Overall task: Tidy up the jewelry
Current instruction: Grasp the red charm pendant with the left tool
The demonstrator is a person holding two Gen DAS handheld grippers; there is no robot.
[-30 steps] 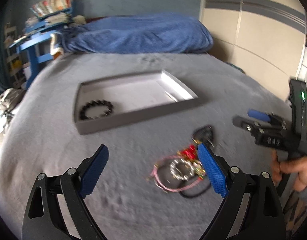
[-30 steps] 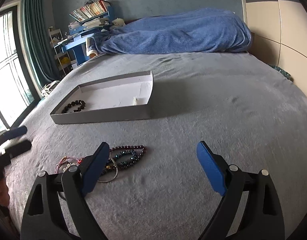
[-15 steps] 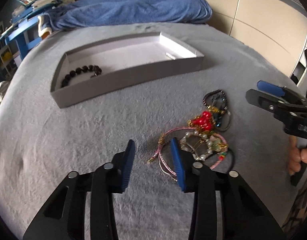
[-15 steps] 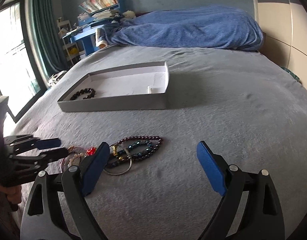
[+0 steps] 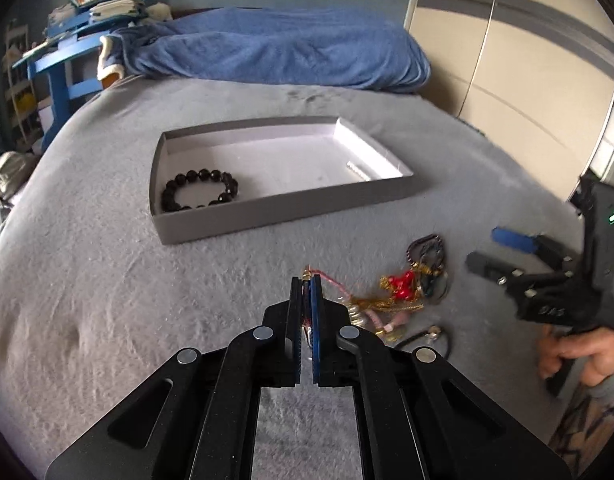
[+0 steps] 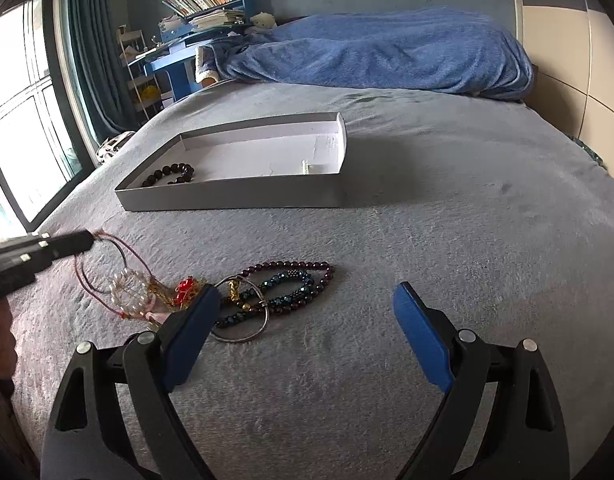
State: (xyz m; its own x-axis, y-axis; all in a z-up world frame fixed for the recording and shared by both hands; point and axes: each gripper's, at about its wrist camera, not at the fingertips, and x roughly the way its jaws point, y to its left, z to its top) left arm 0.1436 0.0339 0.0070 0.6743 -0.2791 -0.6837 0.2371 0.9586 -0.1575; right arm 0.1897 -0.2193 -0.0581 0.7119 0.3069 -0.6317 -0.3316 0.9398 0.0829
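The pink cord bracelet (image 6: pixel 103 276) is light, limp and thin; it is tangled with a pearl bracelet (image 6: pixel 129 290) in the jewelry pile (image 6: pixel 243 292), lower centre of the right wrist view, so neighbours may drag. The left tongs (image 5: pixel 306 285) are clenched on its cord end. The right tongs (image 6: pixel 305 320) hover released. The grey tray (image 5: pixel 267 210) on the bed (image 5: pixel 87 300) holds a black bead bracelet (image 5: pixel 199 190). No legible writing.
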